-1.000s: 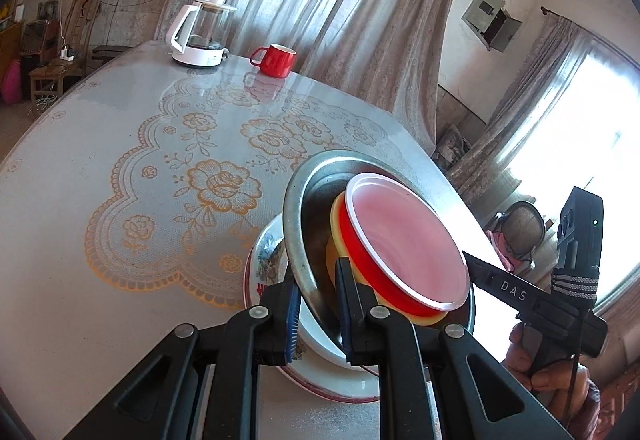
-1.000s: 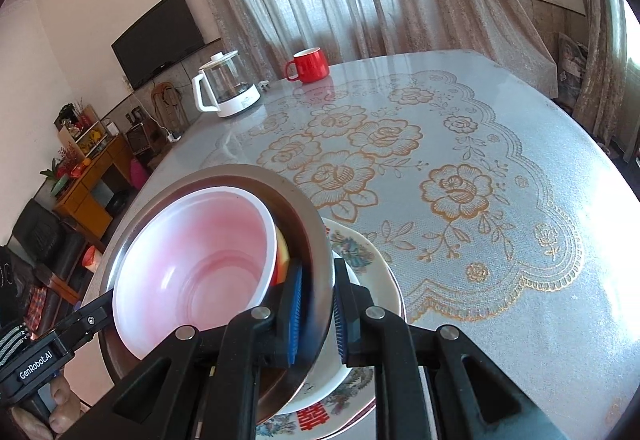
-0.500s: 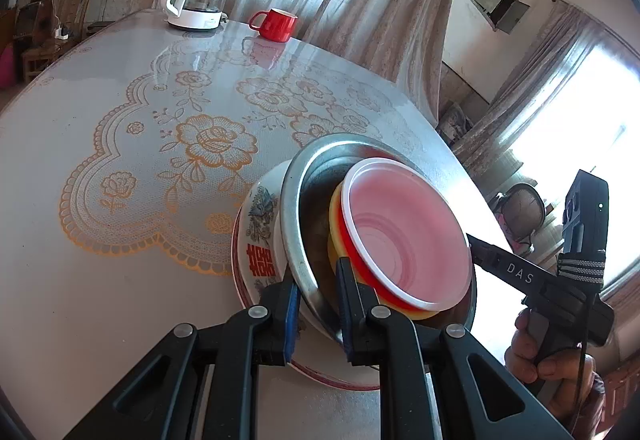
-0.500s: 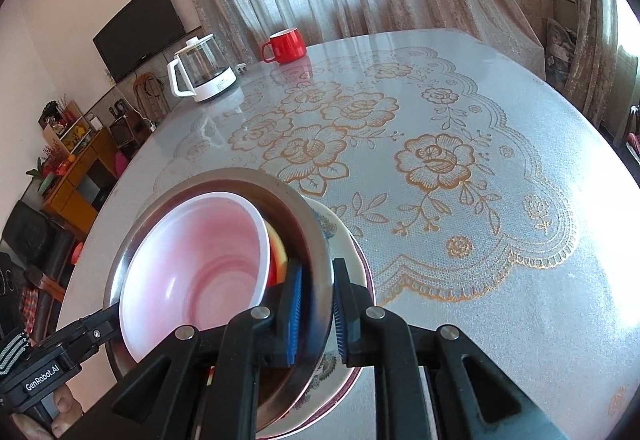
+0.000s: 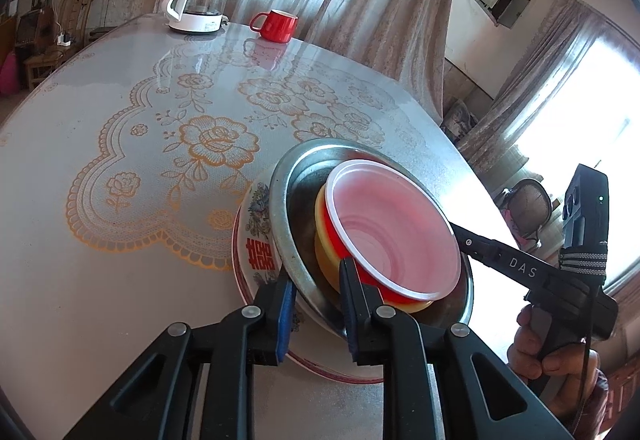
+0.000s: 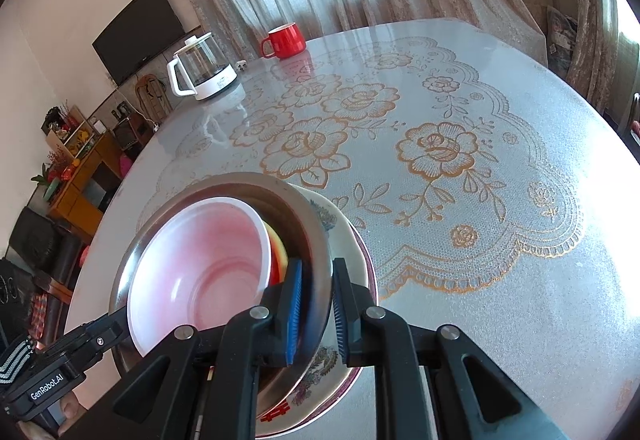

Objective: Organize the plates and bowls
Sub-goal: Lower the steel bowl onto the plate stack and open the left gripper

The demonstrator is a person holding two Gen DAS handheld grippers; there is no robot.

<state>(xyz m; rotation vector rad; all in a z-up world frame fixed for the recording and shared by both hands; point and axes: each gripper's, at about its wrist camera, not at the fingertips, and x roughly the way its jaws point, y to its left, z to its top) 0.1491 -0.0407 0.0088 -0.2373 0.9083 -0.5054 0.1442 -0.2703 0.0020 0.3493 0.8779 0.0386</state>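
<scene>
Now the left gripper (image 5: 314, 316) fingers have just eased off the steel bowl (image 5: 288, 208) rim; the right gripper (image 6: 316, 308) grips it above the plate (image 5: 256, 252), so release has likely begun.

Both wrist views closely share the bowl stack (image 5: 384, 240).

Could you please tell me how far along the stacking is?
Done: plastic bowls nest in the steel bowl, which sits on the patterned plate. In hand: right claw grips the steel rim; left claw has just been opening its jaws around it. Left: let go completely.
</scene>
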